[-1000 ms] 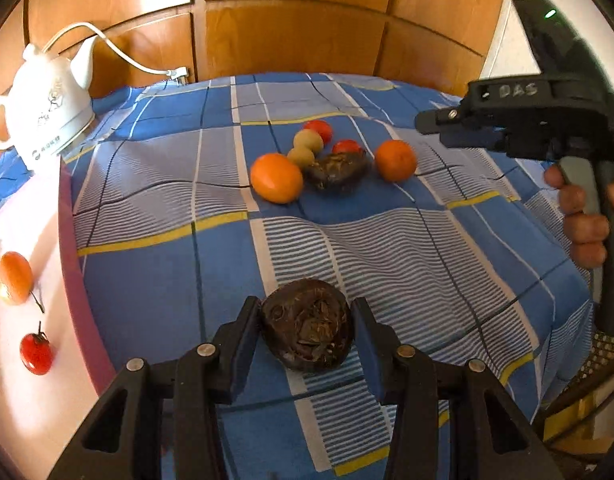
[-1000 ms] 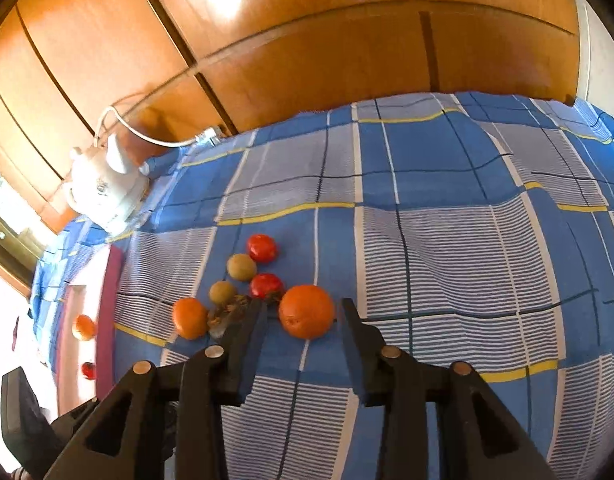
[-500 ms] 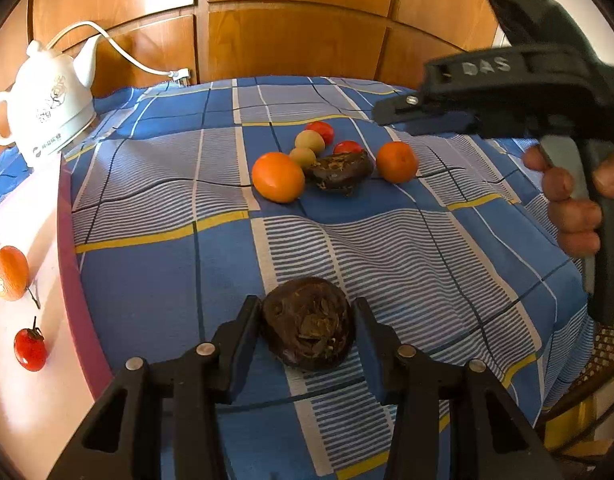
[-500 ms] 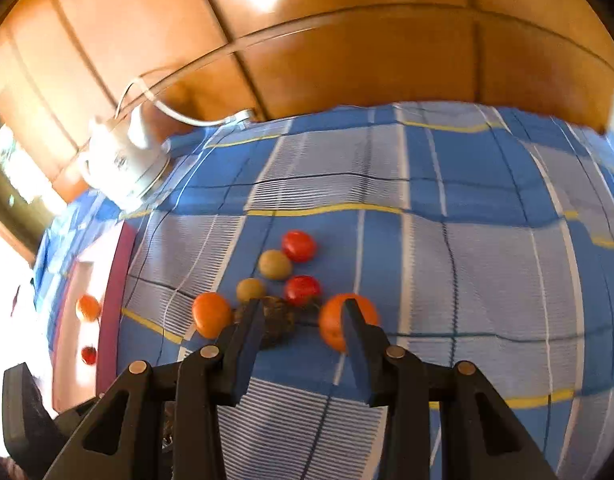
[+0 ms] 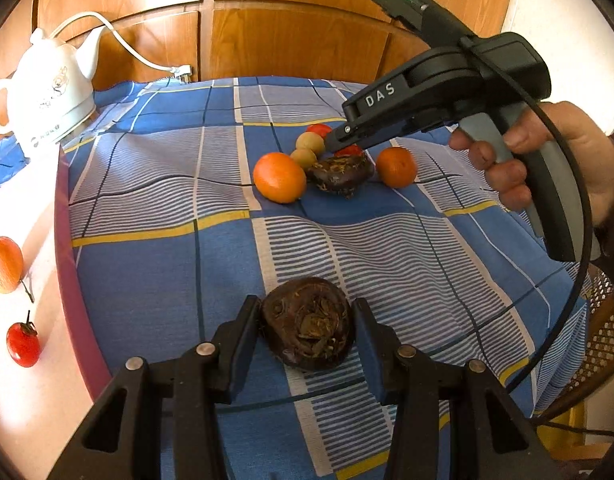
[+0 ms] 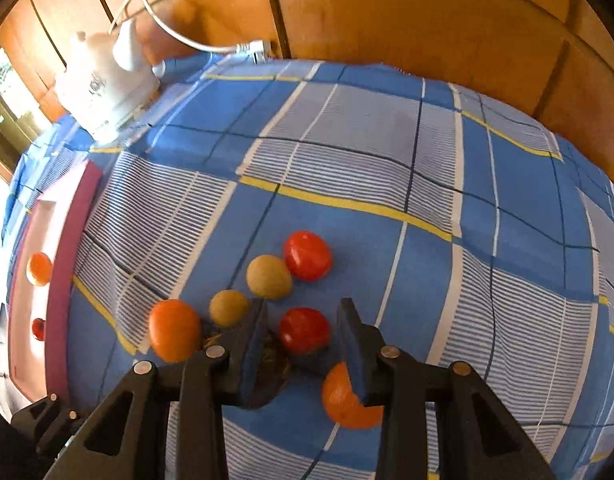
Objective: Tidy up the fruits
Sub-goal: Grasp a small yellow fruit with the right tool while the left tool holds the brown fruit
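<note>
Left wrist view: a dark, wrinkled fruit is seen pinched between the fingers of the left gripper, low over the blue checked cloth on the table, apparently held ready to be carried to a sorted spot. At the left edge a pale tray with a maroon rim is seen, on which an orange and a small tomato lie apart, which suggests that sorted fruit is being collected there.

Farther off, the unsorted cluster is gathered in the middle of the cloth: two oranges, a second dark fruit between them, two yellow-green fruits and red tomatoes behind. The right gripper, gripped by a hand, is pointed steeply down into this cluster.

From the right wrist view, its fingers are seen closing on either side of the nearer tomato, with a gap left on both sides, so nothing is pressed yet. The tomato is judged the next pick; its tight neighbours could be nudged. A white electric kettle is set at the far left, clear of the work.
</note>
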A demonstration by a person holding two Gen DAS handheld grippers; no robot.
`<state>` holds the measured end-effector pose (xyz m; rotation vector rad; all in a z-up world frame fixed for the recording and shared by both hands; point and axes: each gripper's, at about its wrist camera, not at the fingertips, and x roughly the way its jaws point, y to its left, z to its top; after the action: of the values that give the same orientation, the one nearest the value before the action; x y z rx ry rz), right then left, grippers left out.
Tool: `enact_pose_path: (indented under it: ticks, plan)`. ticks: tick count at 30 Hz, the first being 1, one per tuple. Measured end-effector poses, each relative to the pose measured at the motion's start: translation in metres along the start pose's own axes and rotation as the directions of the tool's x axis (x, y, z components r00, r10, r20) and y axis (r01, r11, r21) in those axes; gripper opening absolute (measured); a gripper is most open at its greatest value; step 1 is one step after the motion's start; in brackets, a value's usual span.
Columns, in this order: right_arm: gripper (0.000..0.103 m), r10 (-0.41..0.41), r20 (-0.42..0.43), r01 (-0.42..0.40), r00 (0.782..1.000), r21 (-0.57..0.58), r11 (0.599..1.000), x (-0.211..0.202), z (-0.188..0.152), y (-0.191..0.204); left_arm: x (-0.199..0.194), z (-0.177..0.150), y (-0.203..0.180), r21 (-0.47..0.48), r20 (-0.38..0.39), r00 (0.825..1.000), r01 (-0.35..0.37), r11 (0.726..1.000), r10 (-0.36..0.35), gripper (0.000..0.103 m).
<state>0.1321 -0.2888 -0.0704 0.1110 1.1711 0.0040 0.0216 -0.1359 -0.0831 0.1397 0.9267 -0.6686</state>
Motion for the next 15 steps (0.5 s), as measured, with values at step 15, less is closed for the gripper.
enact_pose_path:
  ticks: [15]
  plan:
    - [0.048, 0.012, -0.015, -0.015, 1.000, -0.244, 0.970, -0.013, -0.025, 0.047, -0.001, 0.000, 0.002, -0.011, 0.003, 1.000, 0.010, 1.000, -0.010, 0.046]
